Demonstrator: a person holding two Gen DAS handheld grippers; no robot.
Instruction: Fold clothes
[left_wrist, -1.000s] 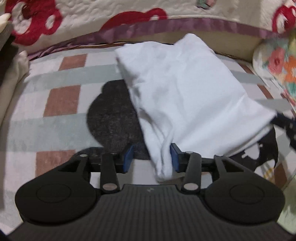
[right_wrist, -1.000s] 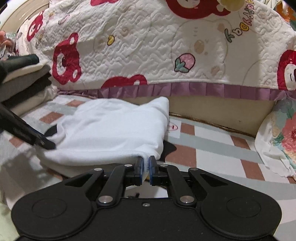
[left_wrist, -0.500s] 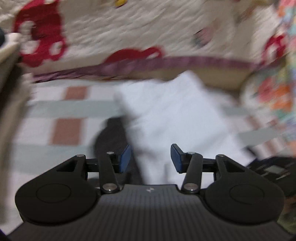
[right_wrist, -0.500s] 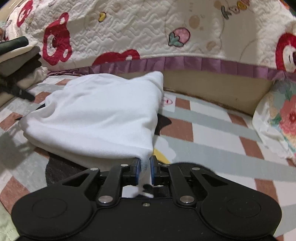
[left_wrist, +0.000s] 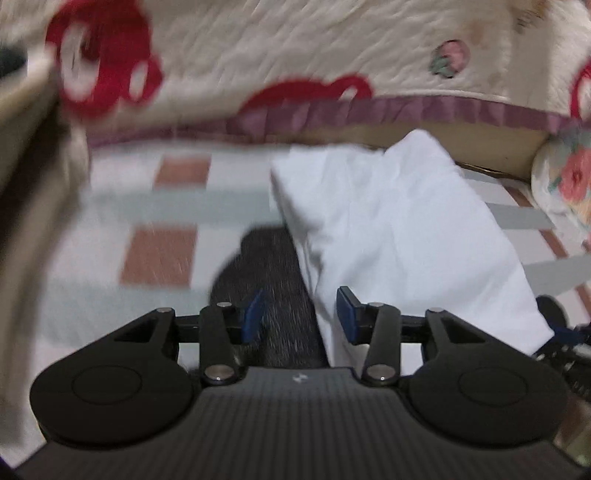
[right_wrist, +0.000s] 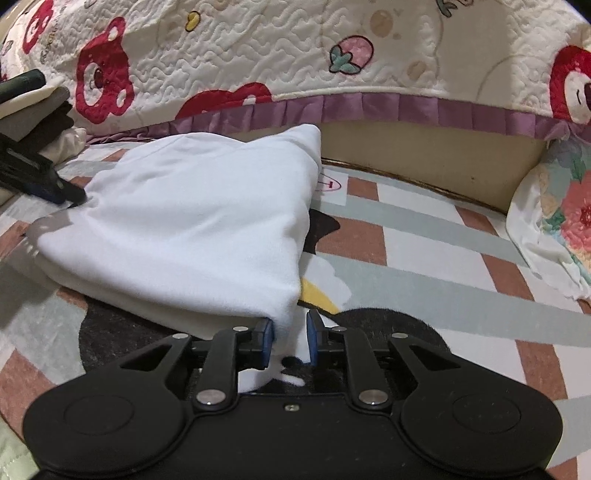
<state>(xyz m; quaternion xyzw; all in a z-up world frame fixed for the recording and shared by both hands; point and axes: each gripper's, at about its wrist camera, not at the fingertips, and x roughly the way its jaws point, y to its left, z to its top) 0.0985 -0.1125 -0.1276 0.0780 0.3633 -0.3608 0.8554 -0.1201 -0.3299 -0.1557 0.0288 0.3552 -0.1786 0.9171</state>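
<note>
A folded white garment (right_wrist: 192, 229) lies on the patterned rug (right_wrist: 424, 280); it also shows in the left wrist view (left_wrist: 399, 236). My right gripper (right_wrist: 290, 338) is open, its jaws a little apart around the garment's near corner, which hangs loose between the pads. My left gripper (left_wrist: 299, 314) is open and empty, with the garment's near edge just inside its right finger (left_wrist: 349, 314). The left gripper's tip also shows in the right wrist view (right_wrist: 55, 188), touching the garment's far left corner.
A quilted bedspread (right_wrist: 295, 55) with red bears and a purple frill hangs behind the rug. A stack of folded clothes (right_wrist: 26, 107) stands at the far left. A floral cloth (right_wrist: 554, 221) lies at the right edge.
My right gripper has opened and let go of the garment's corner. My left gripper, open throughout, has pulled back off the garment's edge and swung up. The garment has settled flat.
</note>
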